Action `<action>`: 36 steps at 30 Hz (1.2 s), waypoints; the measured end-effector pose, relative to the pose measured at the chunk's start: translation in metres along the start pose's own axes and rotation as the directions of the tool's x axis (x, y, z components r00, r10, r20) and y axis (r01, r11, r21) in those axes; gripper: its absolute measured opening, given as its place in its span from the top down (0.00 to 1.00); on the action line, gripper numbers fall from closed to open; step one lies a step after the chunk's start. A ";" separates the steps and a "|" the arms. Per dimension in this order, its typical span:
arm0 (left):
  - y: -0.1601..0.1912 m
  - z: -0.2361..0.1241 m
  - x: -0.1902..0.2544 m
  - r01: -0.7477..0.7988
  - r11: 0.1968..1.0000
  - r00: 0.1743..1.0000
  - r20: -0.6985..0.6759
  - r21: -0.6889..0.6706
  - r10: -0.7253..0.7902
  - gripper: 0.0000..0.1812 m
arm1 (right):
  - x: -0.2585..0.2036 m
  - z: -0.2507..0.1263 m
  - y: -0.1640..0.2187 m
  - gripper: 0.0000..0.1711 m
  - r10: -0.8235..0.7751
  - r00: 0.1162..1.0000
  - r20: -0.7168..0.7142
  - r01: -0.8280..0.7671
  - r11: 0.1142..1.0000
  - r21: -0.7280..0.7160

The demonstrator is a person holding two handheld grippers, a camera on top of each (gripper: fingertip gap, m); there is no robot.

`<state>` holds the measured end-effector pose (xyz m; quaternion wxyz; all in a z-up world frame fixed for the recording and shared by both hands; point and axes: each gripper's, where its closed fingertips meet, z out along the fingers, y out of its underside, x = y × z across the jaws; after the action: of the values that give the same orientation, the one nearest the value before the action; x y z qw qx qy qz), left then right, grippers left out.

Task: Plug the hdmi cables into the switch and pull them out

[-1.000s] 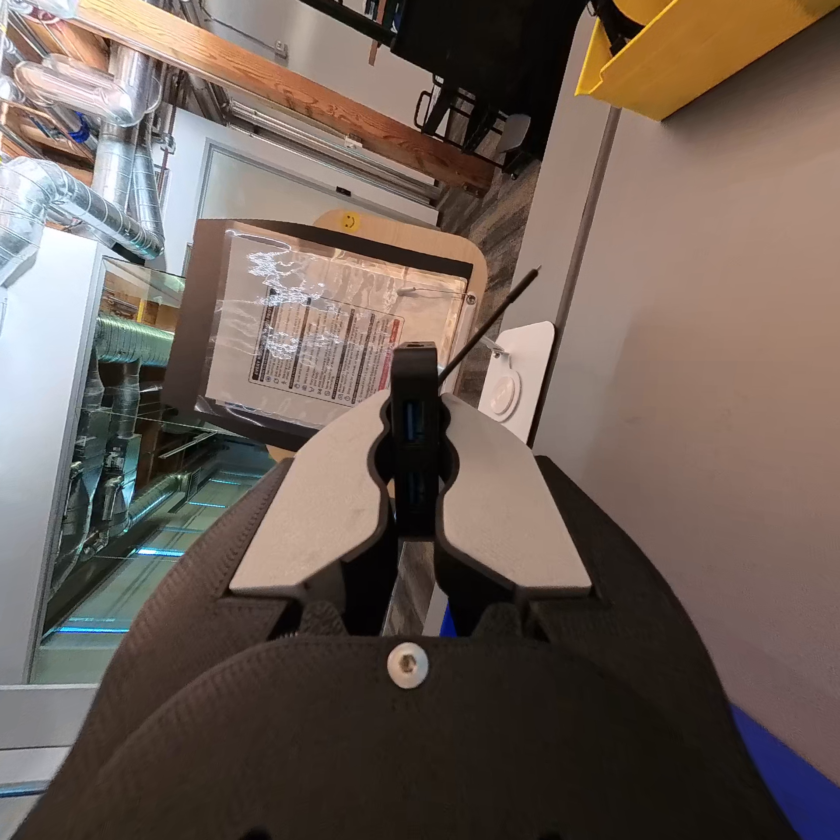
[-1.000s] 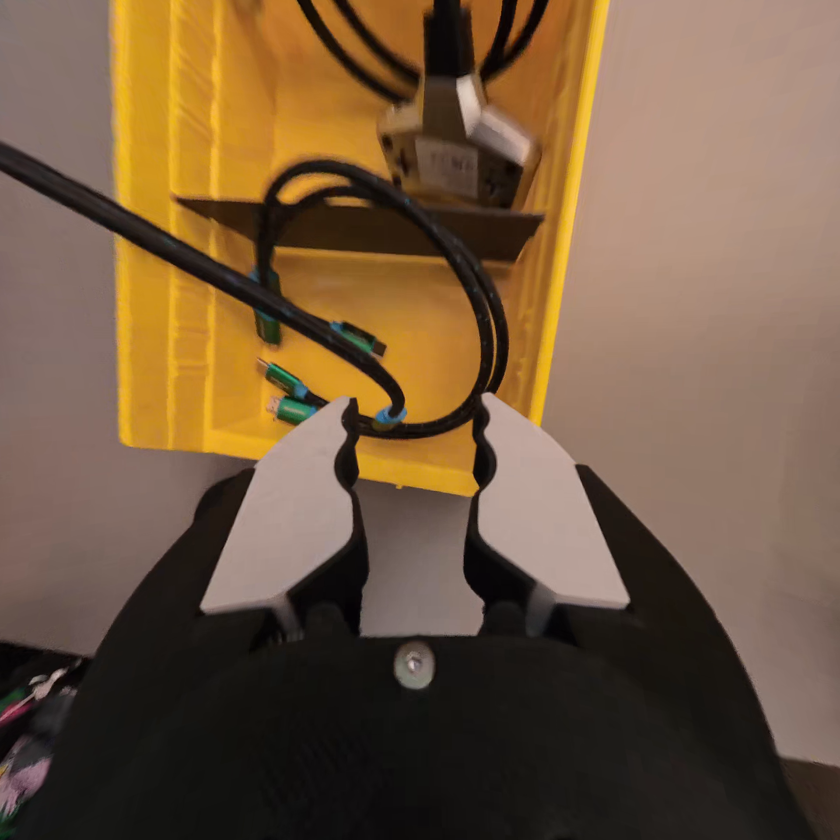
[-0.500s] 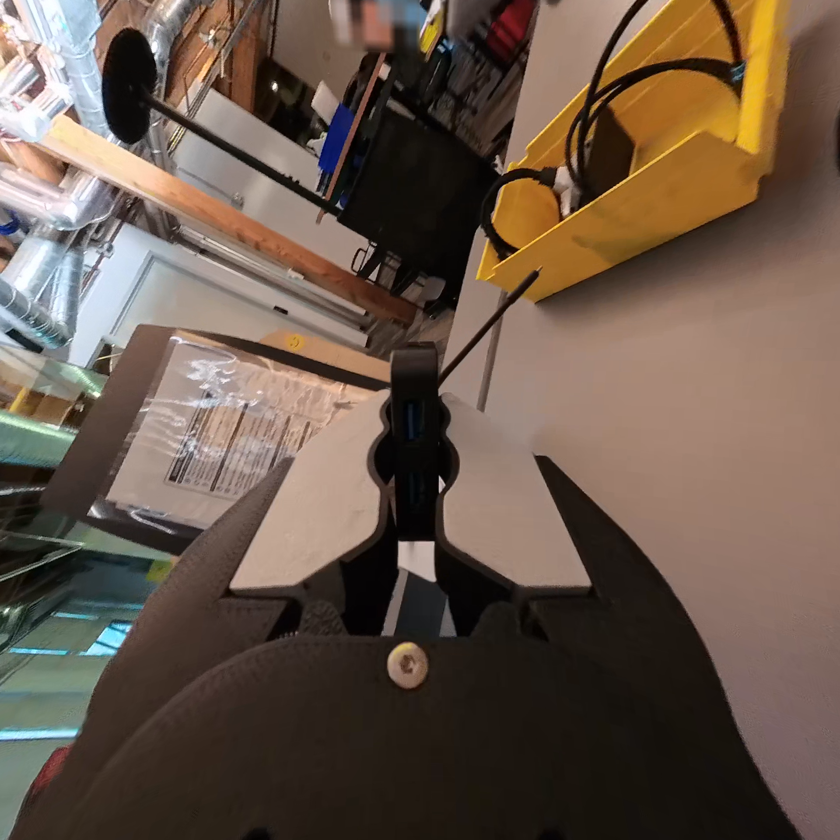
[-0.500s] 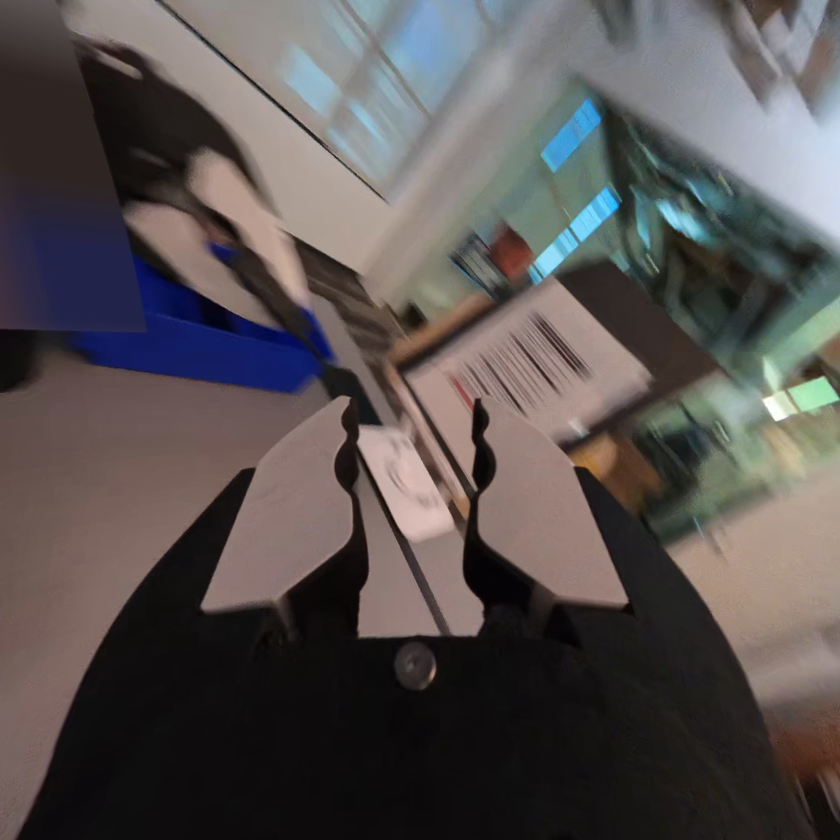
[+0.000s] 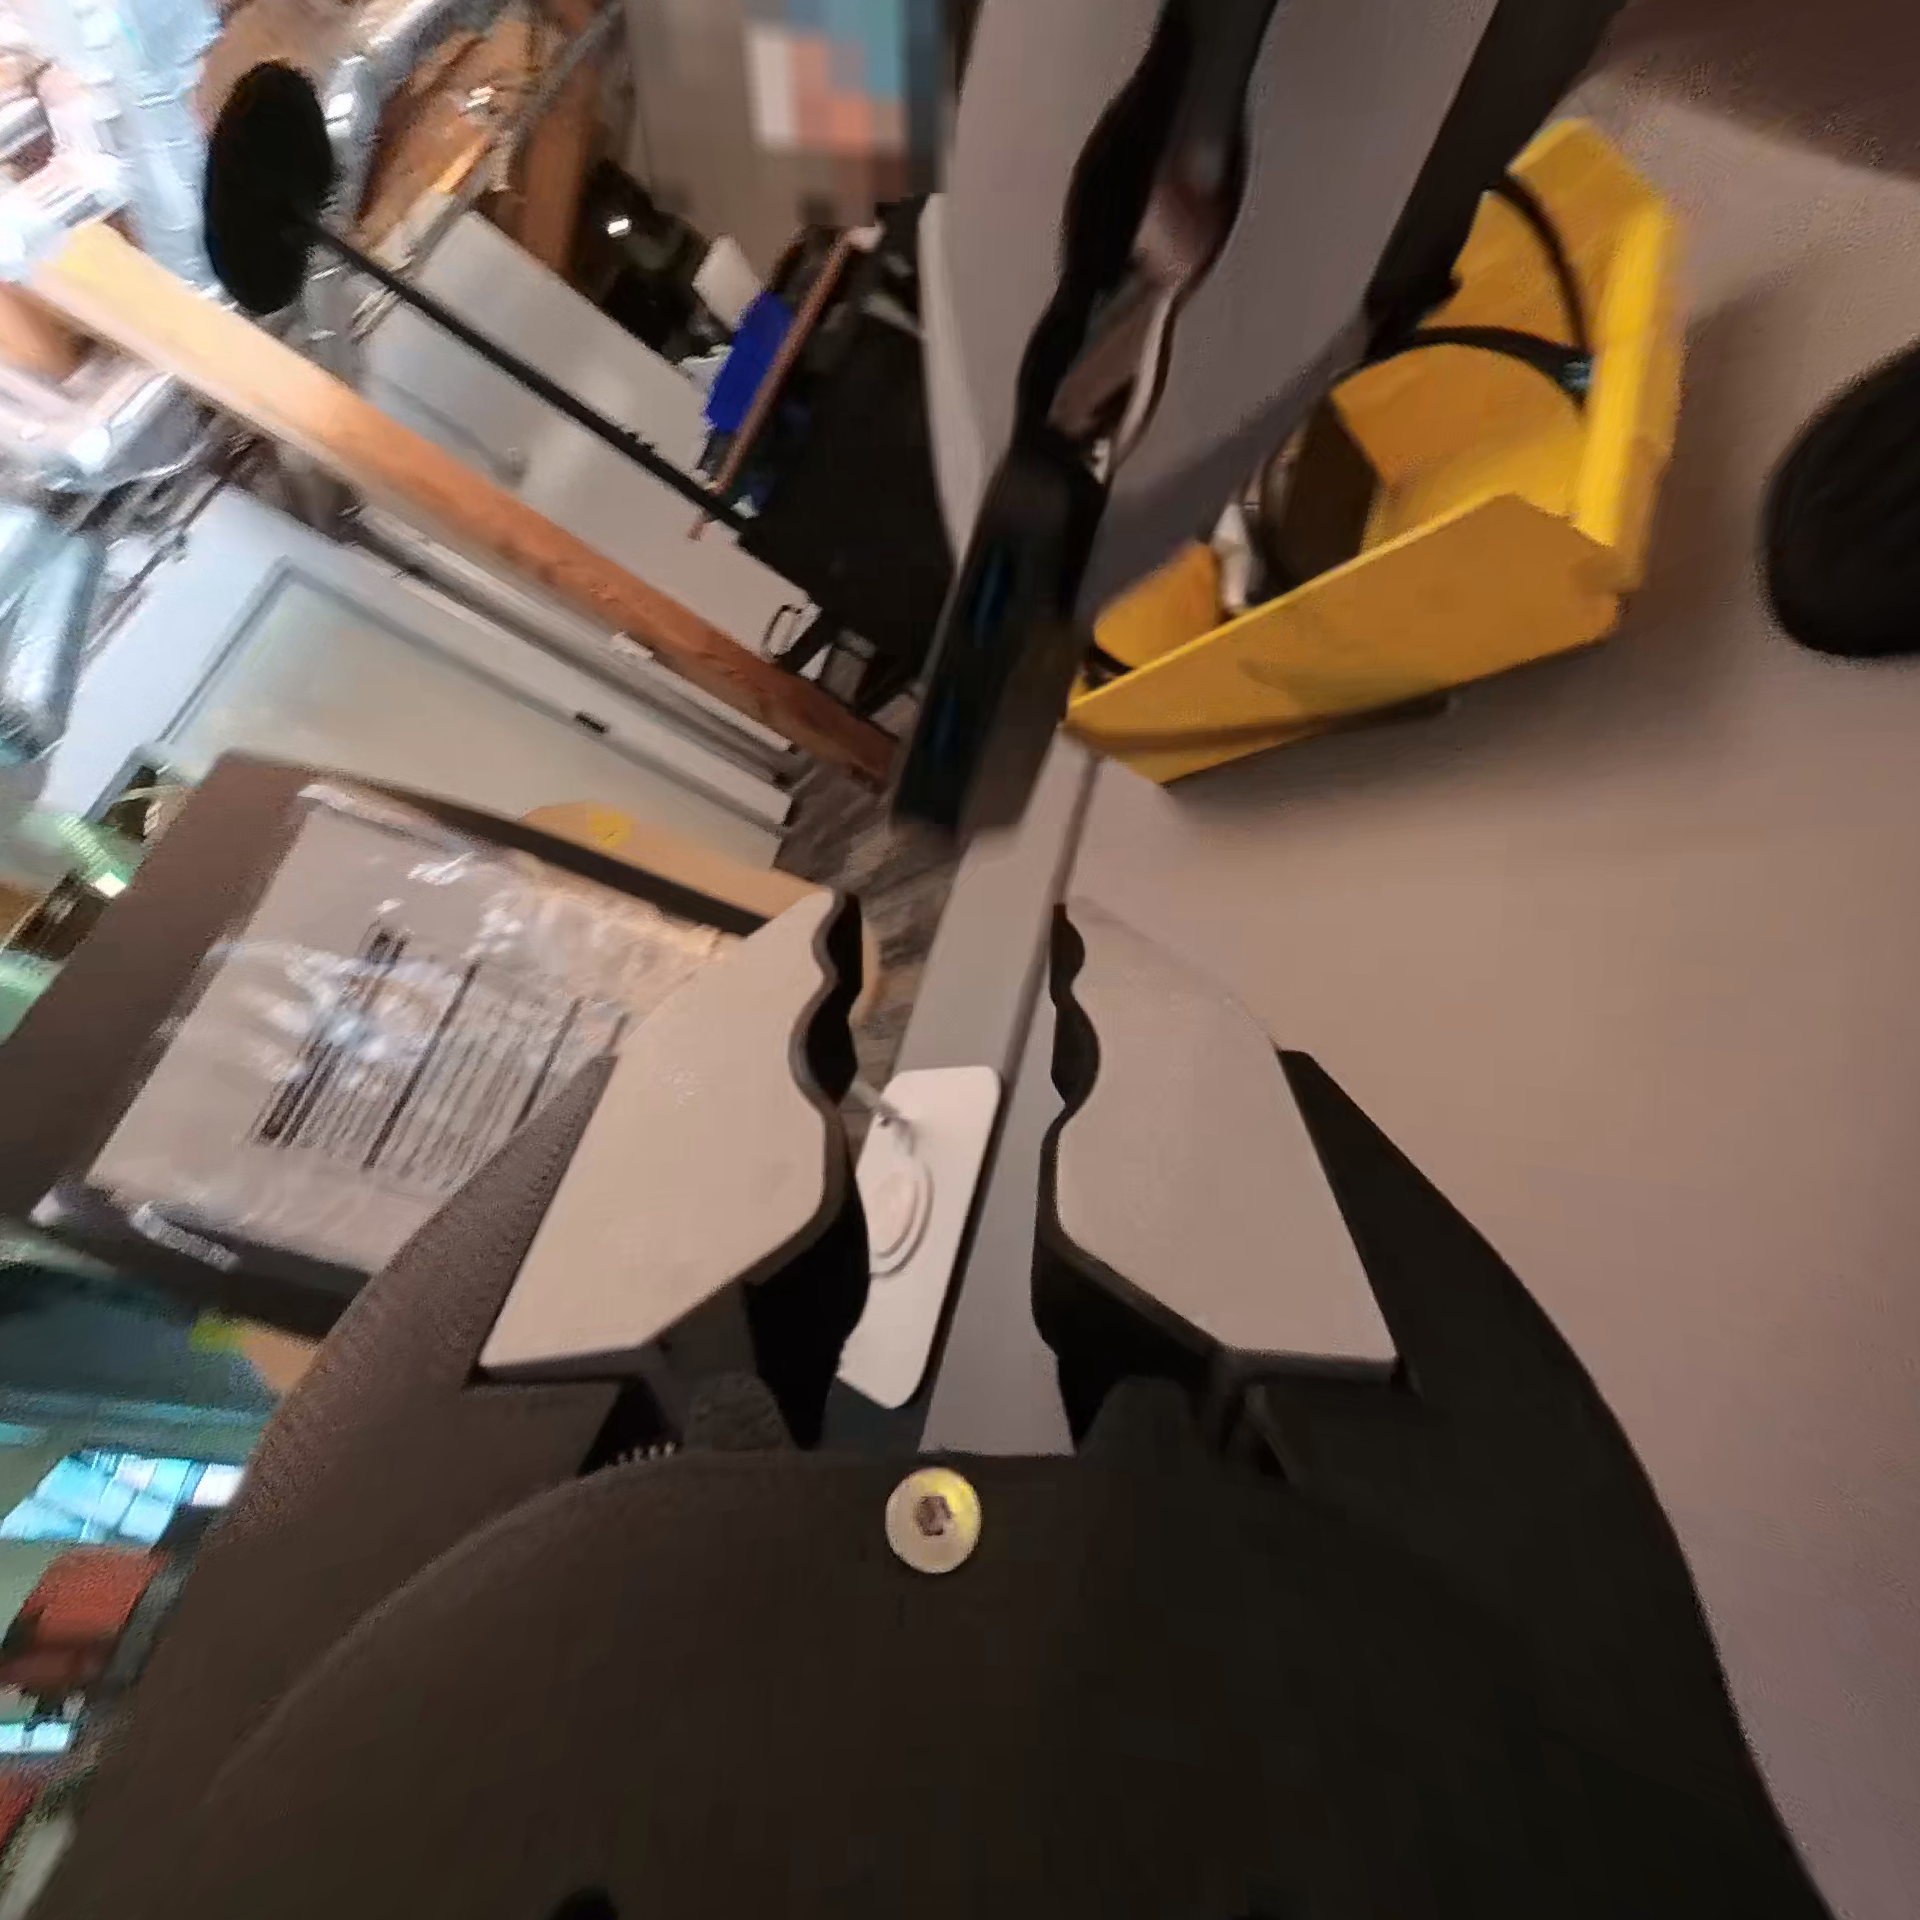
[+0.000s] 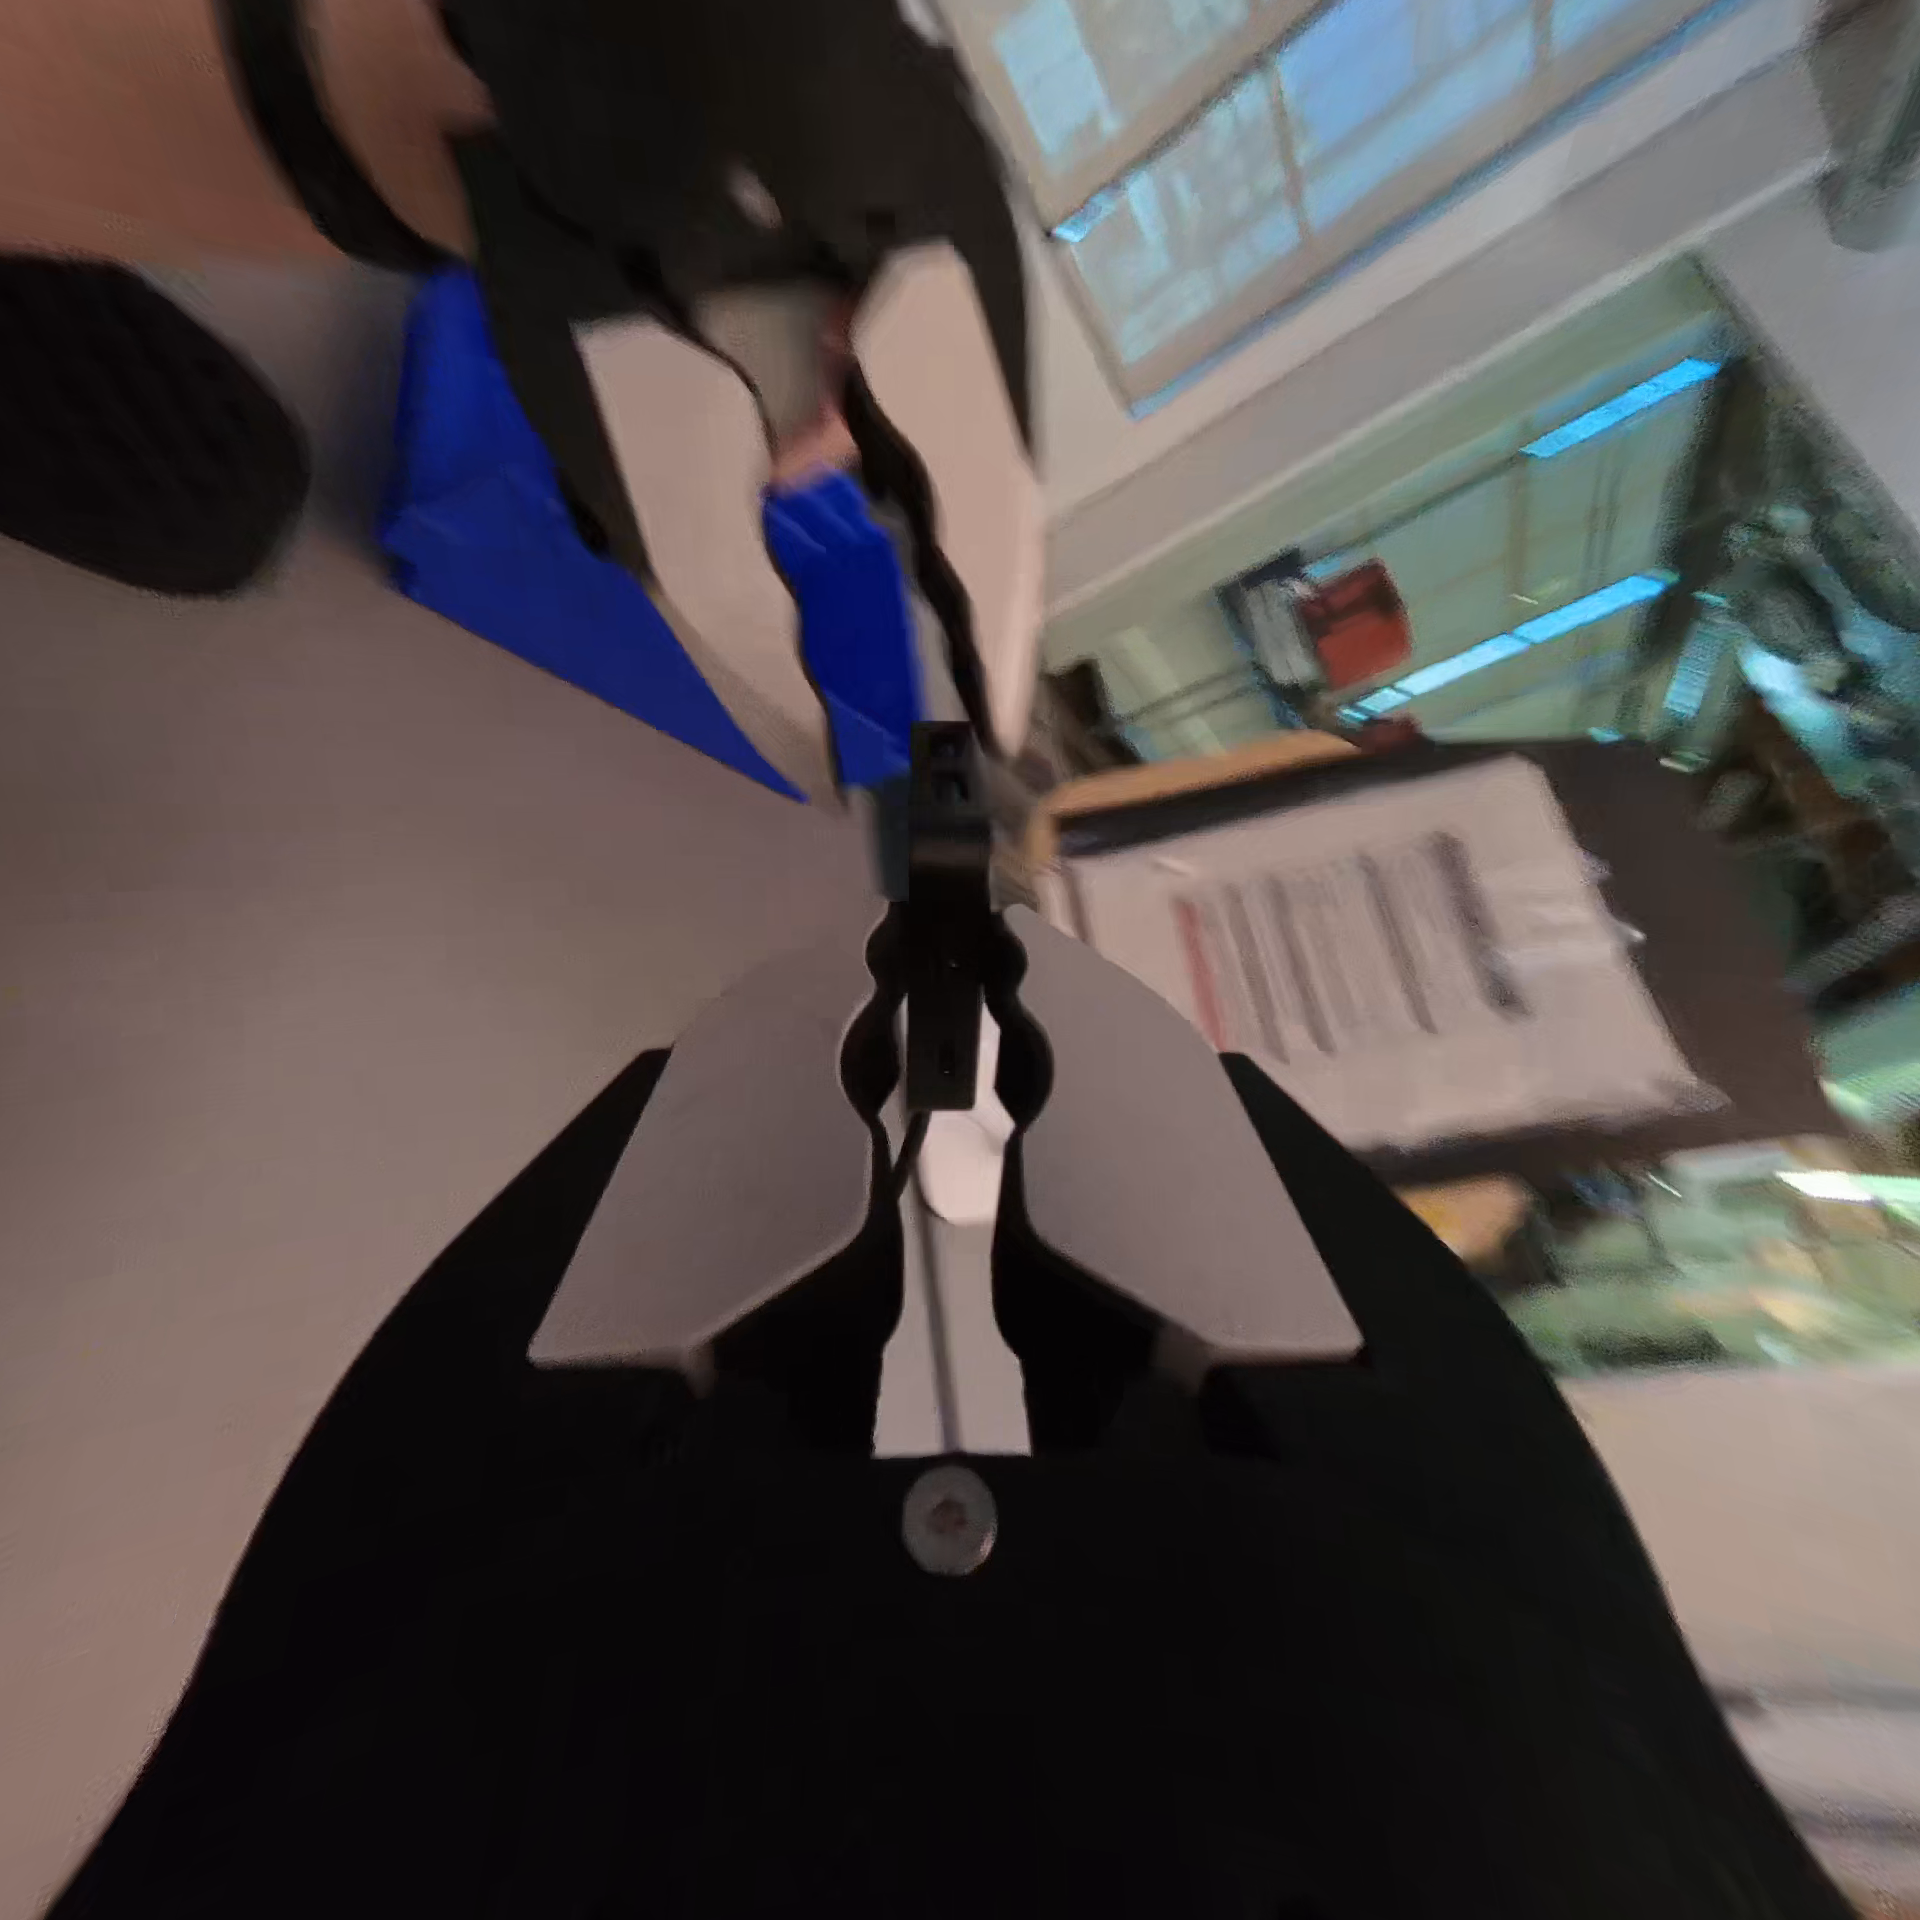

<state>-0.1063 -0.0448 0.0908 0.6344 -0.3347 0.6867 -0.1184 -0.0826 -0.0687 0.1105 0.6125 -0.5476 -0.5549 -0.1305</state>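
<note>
The switch (image 6: pixel 943 831) is a slim black box with blue ports. My right gripper (image 6: pixel 945 935) is shut on it, and a thin black wire hangs from its near end. In the left wrist view the switch (image 5: pixel 977 665) hangs from the right gripper's fingers (image 5: pixel 1049 343) just ahead of my left gripper (image 5: pixel 956 935), which is open and empty. The left gripper (image 6: pixel 894 665) also shows in the right wrist view, open, just beyond the switch. Black HDMI cables (image 5: pixel 1538 332) lie in the yellow bin (image 5: pixel 1455 582) on the grey table. Both views are blurred.
A blue bin (image 6: pixel 499 540) stands on the table behind the left gripper. A white pad with a round disc (image 5: pixel 914 1195) lies at the table edge. A board with a plastic-covered sheet (image 5: pixel 416 1039) stands beyond the edge. A dark rounded object (image 5: pixel 1849 520) sits right of the yellow bin. One gripper's finger ends stand about 5 cm off the other's.
The switch has passed from my left gripper to my right. The left opened and let it go; the right swung from the yellow bin and shut on it.
</note>
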 end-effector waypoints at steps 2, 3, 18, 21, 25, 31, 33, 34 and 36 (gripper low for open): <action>0.003 -0.011 -0.021 0.055 0.998 0.996 0.070 0.012 -0.056 0.82 | 0.046 -0.039 0.027 0.91 -0.008 0.978 -0.209 -0.001 0.999 -0.041; 0.003 -0.017 -0.027 0.084 0.996 0.993 0.081 0.027 -0.086 0.83 | 0.066 -0.061 0.045 0.91 -0.015 0.953 -0.303 -0.007 0.998 -0.070; 0.040 -0.001 -0.011 0.065 0.989 0.998 -0.006 -0.135 -0.067 0.87 | 0.155 -0.166 0.161 0.92 0.133 0.659 -0.740 -0.057 0.990 0.127; 0.045 0.001 -0.009 0.062 0.986 0.998 -0.017 -0.156 -0.066 0.87 | 0.138 -0.130 0.208 0.92 0.099 0.791 -0.603 -0.169 0.984 -0.060; 0.049 0.002 -0.008 0.056 0.983 0.998 -0.024 -0.173 -0.061 0.88 | 0.095 -0.096 0.279 0.91 0.032 0.930 -0.365 -0.183 0.903 -0.388; 0.056 0.004 -0.004 0.038 0.977 0.998 -0.040 -0.208 -0.047 0.89 | 0.027 -0.081 0.340 0.91 0.231 0.969 -0.085 -0.231 0.734 -0.639; 0.057 0.005 -0.002 0.031 0.976 0.998 -0.048 -0.215 -0.042 0.89 | 0.009 -0.081 0.353 0.91 0.269 0.963 -0.020 -0.209 0.696 -0.687; 0.057 0.005 -0.001 0.027 0.976 0.998 -0.050 -0.216 -0.038 0.89 | 0.012 -0.080 0.357 0.91 0.236 0.971 -0.027 -0.189 0.698 -0.691; 0.057 0.006 0.000 0.022 0.975 0.998 -0.052 -0.220 -0.034 0.89 | 0.032 -0.080 0.362 0.90 0.117 0.984 -0.136 -0.179 0.705 -0.686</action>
<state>-0.1184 -0.0006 0.0569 0.5726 -0.4087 0.7082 -0.0601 0.2497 0.0135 -0.0363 0.3925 -0.7743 -0.3939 -0.3020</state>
